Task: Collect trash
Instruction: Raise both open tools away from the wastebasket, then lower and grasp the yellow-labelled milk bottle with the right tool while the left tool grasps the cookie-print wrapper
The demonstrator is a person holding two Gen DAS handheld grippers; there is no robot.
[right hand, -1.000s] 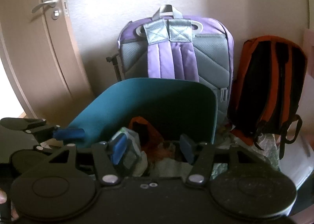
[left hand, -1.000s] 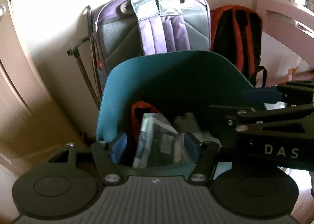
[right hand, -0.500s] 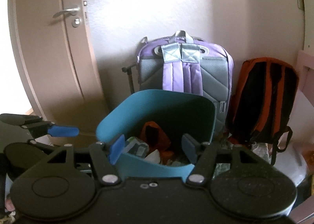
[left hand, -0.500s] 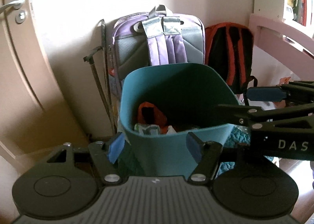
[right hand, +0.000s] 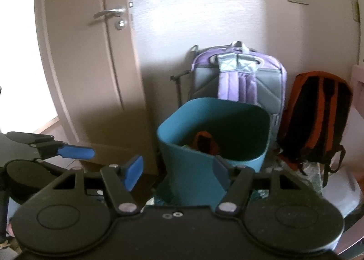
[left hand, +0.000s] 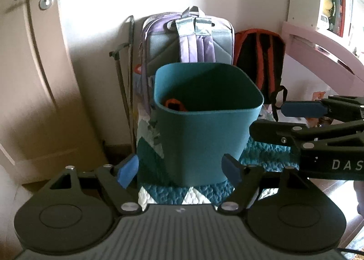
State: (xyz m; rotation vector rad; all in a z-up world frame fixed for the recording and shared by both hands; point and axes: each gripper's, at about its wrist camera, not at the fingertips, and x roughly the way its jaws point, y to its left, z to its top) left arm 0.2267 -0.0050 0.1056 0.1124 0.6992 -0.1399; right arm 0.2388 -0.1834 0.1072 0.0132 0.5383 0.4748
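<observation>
In the left wrist view, the left gripper [left hand: 179, 170] had its jaws wide apart and held nothing; its 2 blue pads [left hand: 128, 170] sat clear of everything. The teal bin [left hand: 204, 137] stood upright just ahead, framed between the fingers but not touched by them. An orange scrap [left hand: 174, 104] of trash showed inside, low against the bin's left wall. The bin rested on a teal and white quilt [left hand: 173, 194]. The right gripper [left hand: 295, 118] reached in from the right, side-on, its jaws also apart and empty, its tip near the bin's right wall. Behind the bin a purple backpack [left hand: 195, 39] and an orange and black backpack [left hand: 259, 59] leaned on the wall, with a door [left hand: 29, 66] to the left.

In the right wrist view, the right gripper [right hand: 177, 170] had its jaws spread wide with nothing in them, and the bin [right hand: 193, 166] stood just ahead, nearer the right finger. The orange scrap [right hand: 203, 141] lay inside it. The left gripper [right hand: 68, 153] showed at the left edge, well apart from the bin. The purple backpack [right hand: 238, 80], the orange one [right hand: 318, 114] and the door [right hand: 86, 66] stood behind.
</observation>
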